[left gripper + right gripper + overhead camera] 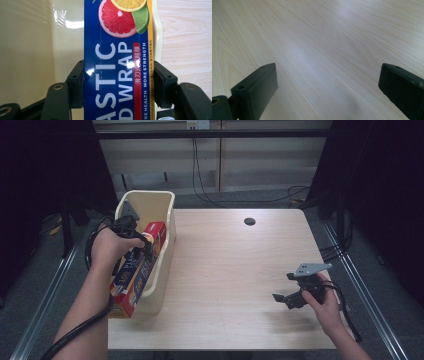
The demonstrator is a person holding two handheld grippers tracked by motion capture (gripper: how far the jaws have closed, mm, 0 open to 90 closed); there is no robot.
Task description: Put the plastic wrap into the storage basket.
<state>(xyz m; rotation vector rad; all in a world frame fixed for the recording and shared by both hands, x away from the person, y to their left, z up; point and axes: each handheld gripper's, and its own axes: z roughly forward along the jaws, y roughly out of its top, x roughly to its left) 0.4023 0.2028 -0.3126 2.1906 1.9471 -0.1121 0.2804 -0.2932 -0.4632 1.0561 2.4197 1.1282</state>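
Your left tongs [141, 241] are clamped across the width of the plastic wrap box [138, 270], both pads pressed flat on its long edges, as the left gripper view makes plain [117, 82]. The box lies tilted in the cream bin [159, 285] at the left edge of the table [235, 285]: its far end is inside, near the bin's right wall, and its near end sticks out over the near rim toward you. The step in hand looks like either seating the box in the bin or drawing it out, and which one the pictures cannot settle; either way, move along the box's own long axis so its corners do not catch on the rim. Keep the grip square, because a long, light carton pivots easily between two pads. The bin looks light enough to slide or tip if the box drags on its wall, so go slowly. Your right tongs [286, 296] hang with jaws wide apart over bare table, well away from the bin; bring them over to steady the bin's wall if it starts to shift.
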